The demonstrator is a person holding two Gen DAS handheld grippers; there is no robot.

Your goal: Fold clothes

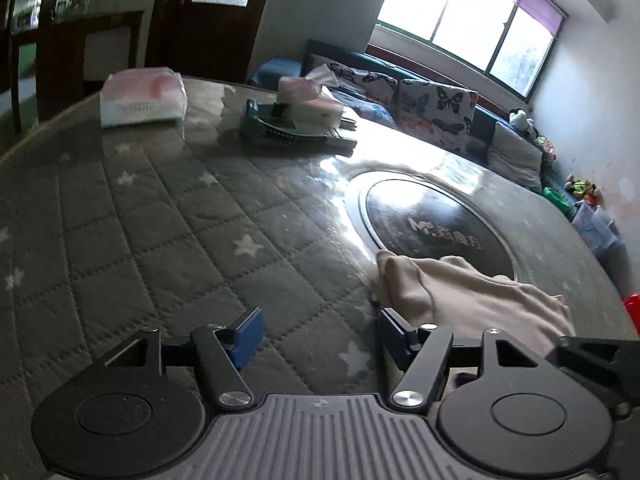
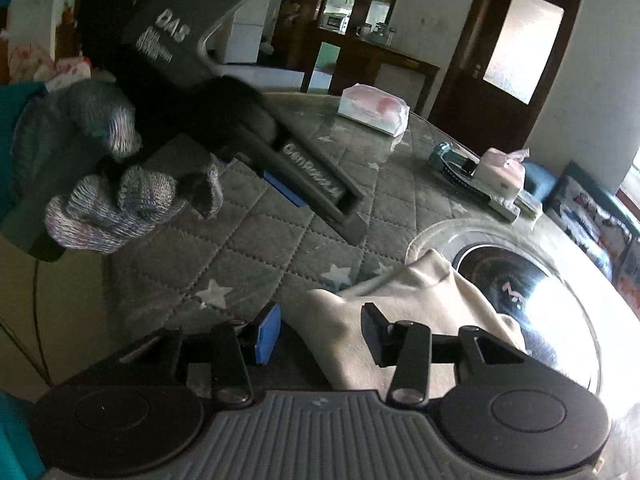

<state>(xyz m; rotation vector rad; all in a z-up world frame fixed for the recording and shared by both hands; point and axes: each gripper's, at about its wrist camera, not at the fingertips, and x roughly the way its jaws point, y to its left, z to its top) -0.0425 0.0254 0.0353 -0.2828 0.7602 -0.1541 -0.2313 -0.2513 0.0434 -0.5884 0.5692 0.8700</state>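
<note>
A cream garment [image 1: 472,292] lies crumpled on the grey quilted star-pattern table cover [image 1: 160,220], by the round glass turntable [image 1: 436,220]. My left gripper [image 1: 320,334] is open, low over the cover, with the garment's edge just beyond its right finger. In the right wrist view my right gripper [image 2: 322,332] is open, with the garment [image 2: 400,304] lying between and under its fingers. The left gripper [image 2: 304,184], held by a gloved hand [image 2: 104,184], hovers above the cover to the left.
A tissue pack [image 1: 142,98], a tissue box [image 1: 308,98] and a dark tool on papers [image 1: 288,130] sit at the table's far side. A sofa with butterfly pillows [image 1: 436,108] stands beyond under the window. A red object [image 1: 632,306] is at the right edge.
</note>
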